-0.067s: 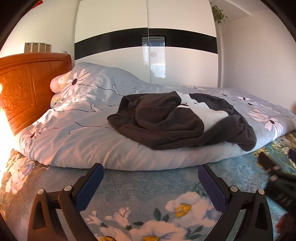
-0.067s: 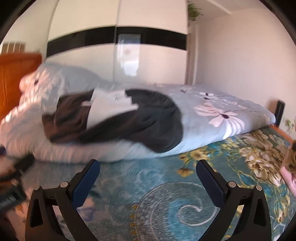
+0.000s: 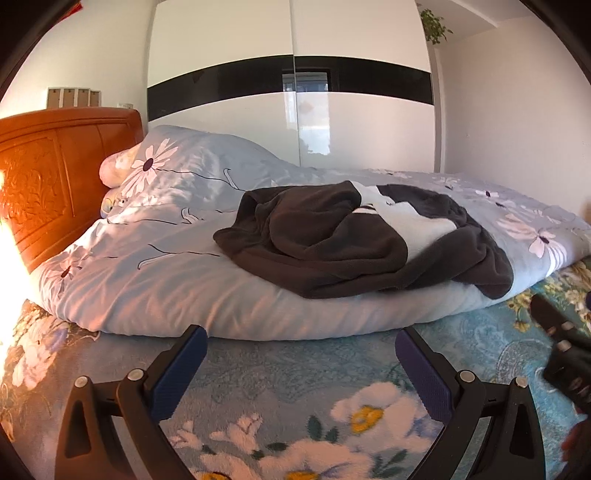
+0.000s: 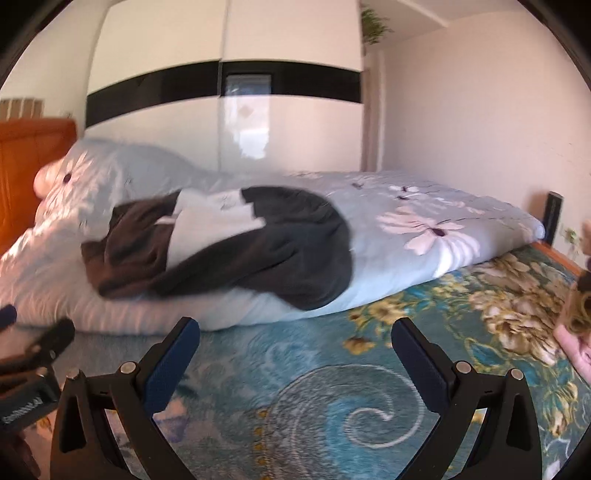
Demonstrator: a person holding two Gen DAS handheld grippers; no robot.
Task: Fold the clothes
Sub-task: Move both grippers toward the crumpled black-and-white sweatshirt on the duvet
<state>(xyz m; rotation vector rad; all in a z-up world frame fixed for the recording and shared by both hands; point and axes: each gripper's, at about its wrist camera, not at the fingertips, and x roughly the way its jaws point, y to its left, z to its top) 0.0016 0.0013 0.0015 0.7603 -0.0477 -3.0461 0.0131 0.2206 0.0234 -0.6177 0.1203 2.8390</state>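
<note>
- No bins or baskets here; the bed carries everything. A pale blue floral duvet [image 3: 155,266] lies bunched across it, over a teal flowered blanket [image 3: 303,376].
- The dark brown-and-white garment [image 3: 332,240] sits crumpled on top of the duvet, centre of the left view; in the right view the same garment [image 4: 258,251] is left of centre and motion-blurred.
- Left gripper [image 3: 300,365]: jaws spread wide, nothing between them, low at the bottom of the frame over the blanket, well short of the garment.
- Right gripper [image 4: 295,354]: jaws also wide apart and empty, over the blanket's swirl pattern.
- Each gripper shows at the edge of the other's view: the right one at lower right of the left view, the left one at lower left of the right view.
- Duvet's front roll lies between both grippers and the garment.
- Orange wooden headboard [image 3: 48,177] at left, pillow [image 3: 118,170] beside it.
- White wardrobe [image 3: 288,110] with a black band behind the bed; plant [image 3: 436,26] on top, upper right.
</note>
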